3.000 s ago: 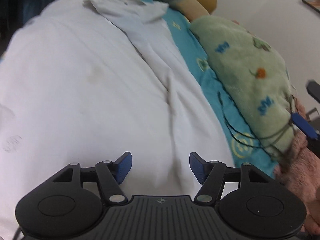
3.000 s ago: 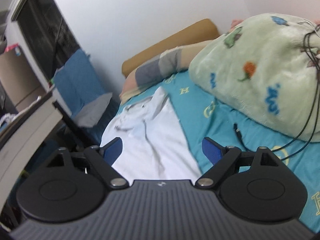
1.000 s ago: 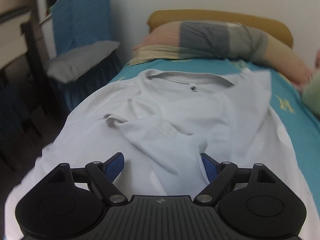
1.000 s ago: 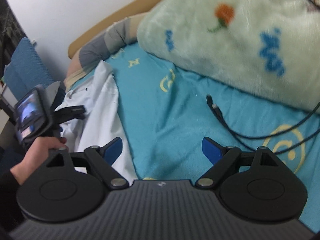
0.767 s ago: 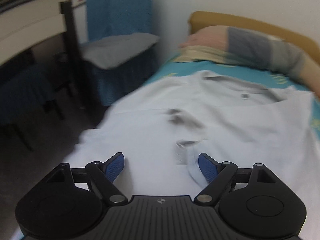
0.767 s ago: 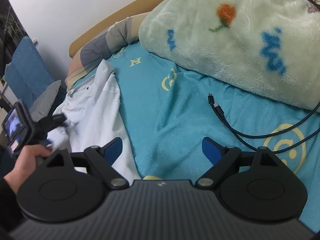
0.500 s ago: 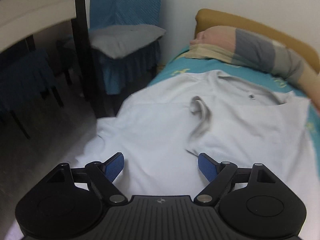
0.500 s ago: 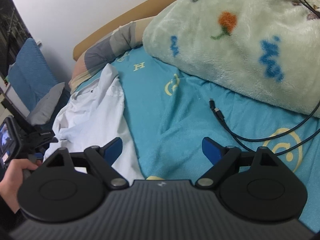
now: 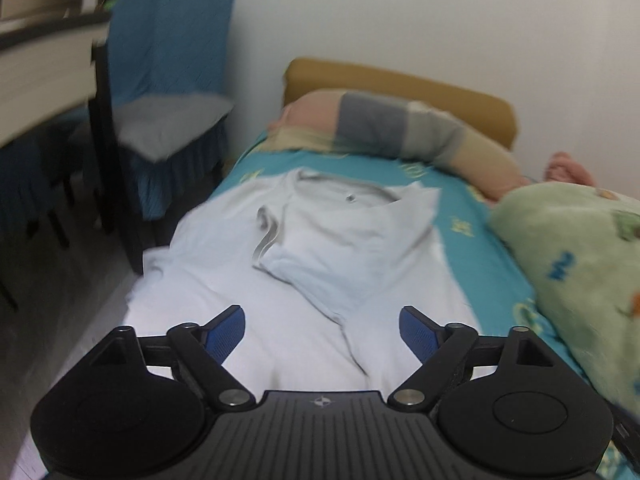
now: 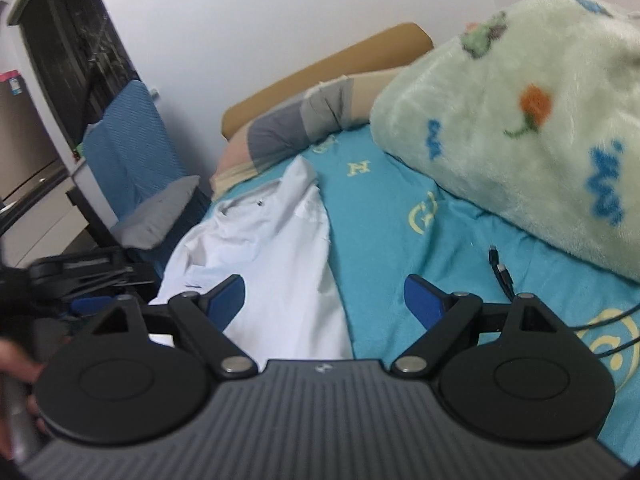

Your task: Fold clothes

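Hovering above the near end of the bed, the left gripper [image 9: 322, 330] has its blue-padded jaws spread wide with nothing pinched between them; they have just been opening a little further. Directly beneath and ahead of it lies the white shirt [image 9: 320, 264], spread flat on the teal bedsheet [image 9: 460, 208], collar towards the far end and one sleeve folded inward across the chest. The shirt's lower body shows in the gap between the jaws, apart from the pads.

The right gripper [image 10: 324, 300] is likewise spread wide and empty. It hangs over the sheet, with the shirt's right edge just ahead of its left finger [image 10: 228, 298] and bare teal cloth ahead of the other. To its left, the person's hand [image 10: 16, 360] holds the other gripper over the shirt's far edge.

A black cable [image 10: 502, 270] lies on the sheet to the right of the shirt, well apart from it, beside a green fleece blanket [image 10: 520, 120]. Beyond the collar rests a striped pillow [image 9: 400, 128] against the tan headboard [image 9: 400, 76]. A blue-covered chair [image 9: 172, 80] stands beside the bed at far left.
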Tool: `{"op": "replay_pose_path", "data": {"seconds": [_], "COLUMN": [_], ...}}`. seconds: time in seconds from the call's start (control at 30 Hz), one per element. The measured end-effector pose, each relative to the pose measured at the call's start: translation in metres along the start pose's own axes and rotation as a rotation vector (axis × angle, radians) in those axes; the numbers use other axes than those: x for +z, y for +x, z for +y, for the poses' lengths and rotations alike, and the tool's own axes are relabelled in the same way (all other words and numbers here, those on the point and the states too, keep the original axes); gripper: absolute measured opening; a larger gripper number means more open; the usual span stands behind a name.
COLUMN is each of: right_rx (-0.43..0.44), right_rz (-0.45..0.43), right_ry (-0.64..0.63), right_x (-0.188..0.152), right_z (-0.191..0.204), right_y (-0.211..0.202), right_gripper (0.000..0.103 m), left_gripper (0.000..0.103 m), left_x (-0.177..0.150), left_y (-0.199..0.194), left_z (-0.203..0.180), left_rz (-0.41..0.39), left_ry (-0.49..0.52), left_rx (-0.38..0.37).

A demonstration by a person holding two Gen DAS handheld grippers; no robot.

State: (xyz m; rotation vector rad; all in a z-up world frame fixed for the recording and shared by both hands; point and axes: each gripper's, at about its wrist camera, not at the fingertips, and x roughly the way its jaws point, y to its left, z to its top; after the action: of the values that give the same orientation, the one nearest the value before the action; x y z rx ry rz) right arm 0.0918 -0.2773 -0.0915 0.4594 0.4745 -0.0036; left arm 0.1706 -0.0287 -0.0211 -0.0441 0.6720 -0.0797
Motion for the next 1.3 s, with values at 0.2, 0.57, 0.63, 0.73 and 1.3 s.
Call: {"op": "replay_pose_path", "data": {"seconds": [0.2, 0.57, 0.63, 0.73, 1.3], "right_rx": [0.040, 0.030, 0.022, 0.015, 0.016], "right_rz": [-0.055, -0.090, -0.079, -0.077, 0.126], "right_ry": [-0.124, -0.173, -0.189, -0.202, -0.394], "right_x": [-0.003, -0.011, -0.014, -0.017, -0.016], "right_z": [0.029, 0.050, 0.051, 0.053, 0.086], "right_y": [-0.028, -0.062, -0.064, -0.066, 0.041], "right_gripper": [0.088, 0.088, 0.088, 0.088, 0.088], "left_gripper": [0.103, 0.103, 0.103, 0.103, 0.103], "left_x": [-0.027, -0.080, -0.082, -0.081, -0.061], "left_y": [-0.084, -0.118, -0.119, -0.115, -0.097], "left_z": [-0.003, -0.009, -0.013, -0.013, 0.045], "left_rz": [-0.155, -0.161, -0.182, -0.176, -0.066], "left_ry": [0.101, 0.161, 0.177, 0.162, 0.081], "left_rx": [-0.010, -0.125, -0.122, -0.139, -0.116]}}
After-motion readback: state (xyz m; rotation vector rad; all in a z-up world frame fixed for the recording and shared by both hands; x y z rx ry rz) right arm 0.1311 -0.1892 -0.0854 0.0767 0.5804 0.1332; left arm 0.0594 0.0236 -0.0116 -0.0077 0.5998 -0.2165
